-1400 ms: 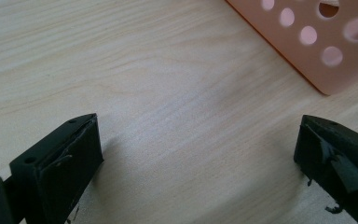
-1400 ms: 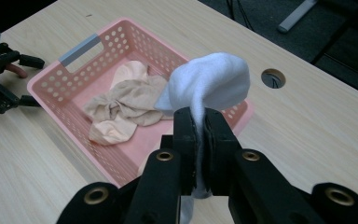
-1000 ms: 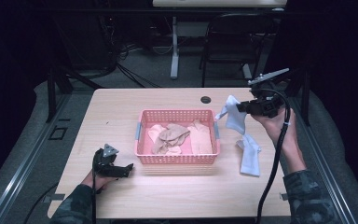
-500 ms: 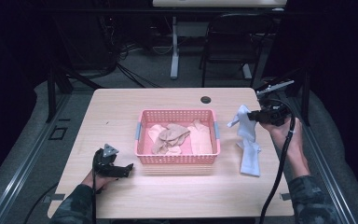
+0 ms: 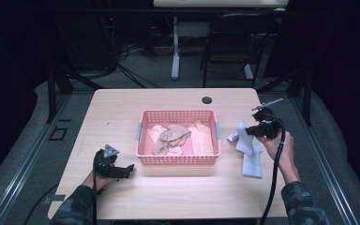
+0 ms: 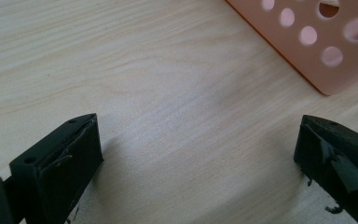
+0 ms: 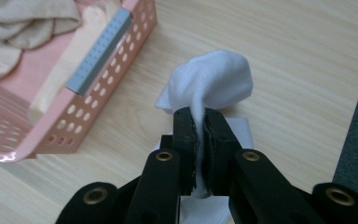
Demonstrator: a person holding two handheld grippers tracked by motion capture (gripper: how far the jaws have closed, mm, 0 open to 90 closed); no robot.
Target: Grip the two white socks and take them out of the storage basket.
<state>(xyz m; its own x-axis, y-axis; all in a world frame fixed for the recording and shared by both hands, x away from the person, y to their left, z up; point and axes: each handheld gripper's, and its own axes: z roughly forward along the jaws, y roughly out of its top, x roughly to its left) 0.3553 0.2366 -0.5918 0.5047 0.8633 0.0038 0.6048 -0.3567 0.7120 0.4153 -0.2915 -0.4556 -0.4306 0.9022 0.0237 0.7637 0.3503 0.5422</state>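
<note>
A white cloth [image 5: 248, 149] lies on the table to the right of a pink basket [image 5: 177, 161]. My right gripper [image 5: 249, 131] is shut on a bunched fold of the white cloth [image 7: 214, 81], lifting that end just above the wood while the rest trails on the table. The pink basket [image 7: 98, 53] holds beige and tan cloths [image 5: 176, 137]. My left gripper [image 5: 126, 171] rests on the table at the front left of the basket, jaws wide apart with bare wood between them. A corner of the pink basket [image 6: 317, 42] shows beyond the left gripper [image 6: 198, 154].
A dark round grommet [image 5: 206, 100] sits in the wooden table [image 5: 122, 112] behind the basket. The table's right edge and dark floor [image 7: 356, 140] lie close beside the cloth. A chair and table legs stand beyond the far edge.
My right gripper has come down and toward the front with the white cloth, so more of the cloth now lies on the table. The left gripper has not moved.
</note>
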